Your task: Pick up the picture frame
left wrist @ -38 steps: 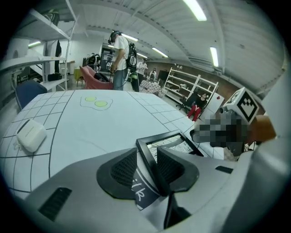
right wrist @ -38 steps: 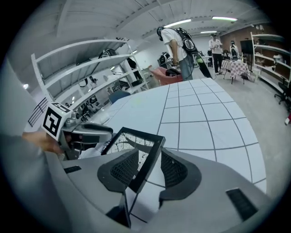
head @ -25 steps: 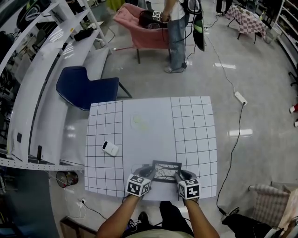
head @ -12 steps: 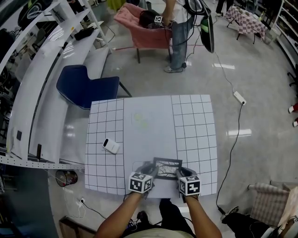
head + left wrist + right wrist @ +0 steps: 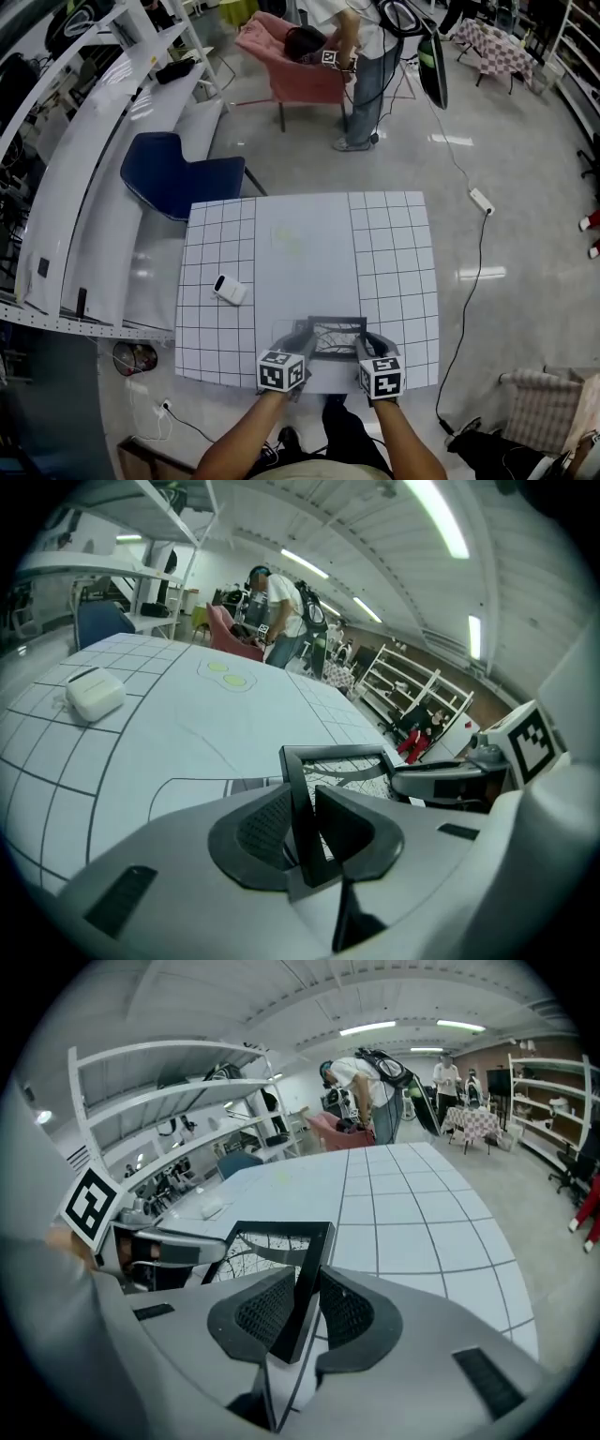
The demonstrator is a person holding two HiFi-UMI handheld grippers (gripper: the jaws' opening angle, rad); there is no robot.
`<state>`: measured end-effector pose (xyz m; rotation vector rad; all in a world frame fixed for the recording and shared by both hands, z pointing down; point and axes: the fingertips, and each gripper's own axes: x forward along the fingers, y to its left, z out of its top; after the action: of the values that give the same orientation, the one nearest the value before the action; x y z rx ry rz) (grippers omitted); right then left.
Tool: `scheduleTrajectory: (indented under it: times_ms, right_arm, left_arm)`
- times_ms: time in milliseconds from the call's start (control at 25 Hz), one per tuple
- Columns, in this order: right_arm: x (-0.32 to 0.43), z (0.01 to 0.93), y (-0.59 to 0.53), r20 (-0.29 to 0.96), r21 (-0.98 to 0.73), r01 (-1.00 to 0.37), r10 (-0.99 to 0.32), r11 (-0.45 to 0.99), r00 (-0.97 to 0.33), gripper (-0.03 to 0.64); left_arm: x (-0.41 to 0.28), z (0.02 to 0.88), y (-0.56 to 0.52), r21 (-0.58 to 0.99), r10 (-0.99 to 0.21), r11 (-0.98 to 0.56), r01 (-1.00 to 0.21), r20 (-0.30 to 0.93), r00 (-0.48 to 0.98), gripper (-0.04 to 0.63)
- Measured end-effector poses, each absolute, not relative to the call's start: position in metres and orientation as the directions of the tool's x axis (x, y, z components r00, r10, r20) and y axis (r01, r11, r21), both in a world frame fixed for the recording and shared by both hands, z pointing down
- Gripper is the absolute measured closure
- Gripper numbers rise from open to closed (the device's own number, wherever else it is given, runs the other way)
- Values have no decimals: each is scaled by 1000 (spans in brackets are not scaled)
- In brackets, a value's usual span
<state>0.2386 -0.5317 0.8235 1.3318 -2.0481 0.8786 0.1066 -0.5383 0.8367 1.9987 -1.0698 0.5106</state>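
White bench [image 5: 309, 246] with gridded sides, and a small white case [image 5: 228, 289] lies on its left grid. Just past the far-left corner stands a blue chair [image 5: 176, 178]. Further back, a person [image 5: 367, 70] stands beside a pink armchair [image 5: 286, 66]. A power strip [image 5: 482, 198] lies on the floor, right.

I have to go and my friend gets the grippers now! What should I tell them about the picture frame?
Grippers: the left gripper is clamped on the left side of the picture frame, the right gripper on its right side. Both sets of jaws have just been closing.
Frame: tilted, by the near edge of the table.
Done: both grips on.
Left: lift it clear; I cannot tell if it is fully off yet.
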Motion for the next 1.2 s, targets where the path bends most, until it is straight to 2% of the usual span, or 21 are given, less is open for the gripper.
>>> scheduleTrajectory:
  times_ms: [280, 640, 960, 1200]
  right_arm:
    - [221, 756, -528, 616, -166, -911, -681, 378, -395, 529]
    - [192, 636, -494, 384, -95, -901, -819, 424, -426, 528]
    - [152, 515, -434, 159, 52, -882, -876, 469, -456, 529]
    - [122, 447, -381, 51, 133, -868, -878, 478, -476, 528]
  left_arm:
    - [89, 762, -531, 425, -630, -380, -821, 532, 566, 529]
    - [58, 632, -497, 321, -747, -500, -804, 309, 588, 529]
    - [17, 518, -433, 200, -789, -580, -790, 103, 605, 529]
    - [-12, 460, -383, 134, -797, -599, -789, -4, 604, 529]
